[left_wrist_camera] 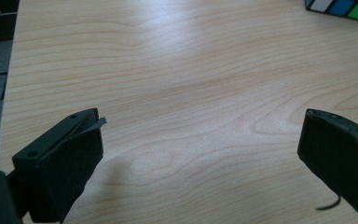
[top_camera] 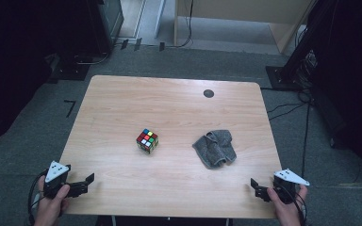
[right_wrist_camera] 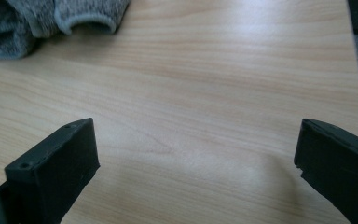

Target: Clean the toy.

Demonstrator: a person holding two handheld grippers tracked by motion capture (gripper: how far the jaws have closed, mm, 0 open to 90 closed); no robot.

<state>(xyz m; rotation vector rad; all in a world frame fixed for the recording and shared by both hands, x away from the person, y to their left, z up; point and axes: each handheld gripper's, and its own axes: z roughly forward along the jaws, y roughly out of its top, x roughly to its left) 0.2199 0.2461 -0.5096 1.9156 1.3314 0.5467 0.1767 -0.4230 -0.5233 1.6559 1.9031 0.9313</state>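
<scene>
I hold both grippers spread at the desk's [top_camera: 122,94] near corners, left gripper [top_camera: 86,183] and right gripper [top_camera: 258,187]; next, reach for cube [top_camera: 147,141] and cloth [top_camera: 214,148].

Both black grippers carry grey three-cornered plates, trailing black cables, and screw-holed black jaws
</scene>
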